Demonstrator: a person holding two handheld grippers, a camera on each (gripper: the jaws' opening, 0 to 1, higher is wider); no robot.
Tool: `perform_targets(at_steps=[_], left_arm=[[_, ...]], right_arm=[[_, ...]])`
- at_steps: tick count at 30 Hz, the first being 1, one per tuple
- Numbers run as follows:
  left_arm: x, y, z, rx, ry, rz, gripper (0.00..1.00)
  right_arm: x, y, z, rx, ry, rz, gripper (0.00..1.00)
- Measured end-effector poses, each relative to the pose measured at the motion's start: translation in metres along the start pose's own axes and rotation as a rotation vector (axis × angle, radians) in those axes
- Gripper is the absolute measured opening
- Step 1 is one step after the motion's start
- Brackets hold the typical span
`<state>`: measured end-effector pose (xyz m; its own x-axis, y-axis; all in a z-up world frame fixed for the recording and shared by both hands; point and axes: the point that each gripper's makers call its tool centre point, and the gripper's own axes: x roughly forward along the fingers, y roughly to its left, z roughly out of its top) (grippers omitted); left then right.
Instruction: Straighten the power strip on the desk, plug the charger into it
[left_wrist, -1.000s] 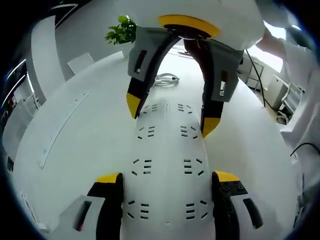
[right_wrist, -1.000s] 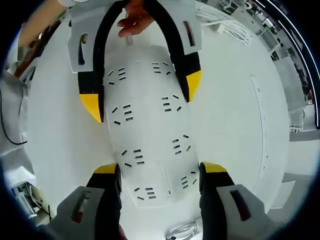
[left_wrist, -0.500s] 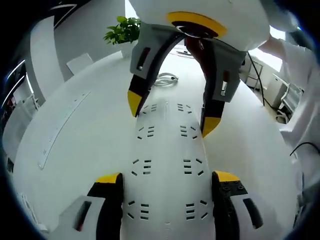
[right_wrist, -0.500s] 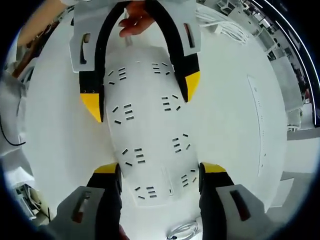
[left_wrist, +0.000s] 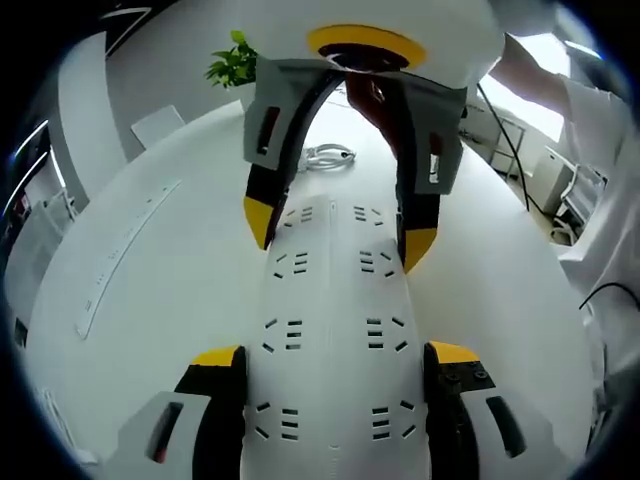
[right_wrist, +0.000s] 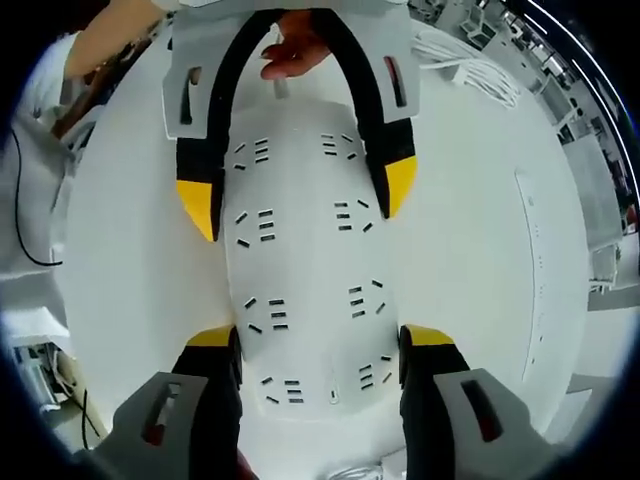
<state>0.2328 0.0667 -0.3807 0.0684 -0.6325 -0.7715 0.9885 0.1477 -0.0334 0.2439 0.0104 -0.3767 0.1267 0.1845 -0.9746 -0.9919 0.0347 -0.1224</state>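
**Two grippers straddling the power strip, one at each end**

Both grippers sit over the white power strip (left_wrist: 330, 330), which lies flat on the white desk (left_wrist: 150, 300). In the left gripper view, the left gripper (left_wrist: 332, 362) has its jaws spread wide, one yellow-tipped jaw on each long side of the strip; actual contact with the sides can't be confirmed. The right gripper (left_wrist: 338, 232) faces it from the far end, jaws also apart, either side of the strip.

Right gripper view mirrors this: right gripper (right_wrist: 318, 340) straddling the near end, left gripper (right_wrist: 300, 205) at the far end.

A coiled white cable (left_wrist: 328, 157) lies on the desk beyond the strip. More white cable (right_wrist: 470, 70) sits off to the side. A green plant (left_wrist: 238, 65) stands at the far desk edge.
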Motion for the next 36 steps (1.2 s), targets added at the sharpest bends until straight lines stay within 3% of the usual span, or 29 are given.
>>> perform_targets(at_steps=[10, 16, 19, 22, 28, 30, 33, 36], left_arm=[[0.001, -0.002, 0.001, 0.026, 0.0, -0.023, 0.73], [0.001, -0.003, 0.002, 0.032, -0.002, -0.028, 0.73], [0.001, -0.003, 0.002, 0.036, 0.0, -0.03, 0.73], [0.001, -0.003, 0.002, 0.039, 0.003, -0.031, 0.73], [0.001, -0.002, 0.002, 0.04, 0.003, -0.032, 0.73], [0.001, -0.002, 0.002, 0.04, 0.005, -0.032, 0.73], [0.001, -0.002, 0.002, 0.041, 0.002, -0.033, 0.73], [0.001, -0.002, 0.002, 0.042, 0.002, -0.033, 0.73]], right_arm=[[-0.001, 0.005, -0.003, 0.046, 0.051, -0.009, 0.62], [-0.002, 0.006, -0.004, 0.052, 0.028, -0.018, 0.62], [-0.002, 0.006, -0.004, 0.058, -0.017, -0.021, 0.62], [-0.003, 0.005, -0.001, 0.075, -0.116, -0.04, 0.63], [-0.013, 0.0, -0.008, 0.202, -0.294, -0.091, 0.66], [-0.029, -0.002, -0.006, 0.267, -0.409, -0.117, 0.65], [-0.072, -0.022, -0.004, 0.386, -0.646, -0.204, 0.65], [-0.116, -0.039, -0.016, 0.526, -0.867, -0.3, 0.65]])
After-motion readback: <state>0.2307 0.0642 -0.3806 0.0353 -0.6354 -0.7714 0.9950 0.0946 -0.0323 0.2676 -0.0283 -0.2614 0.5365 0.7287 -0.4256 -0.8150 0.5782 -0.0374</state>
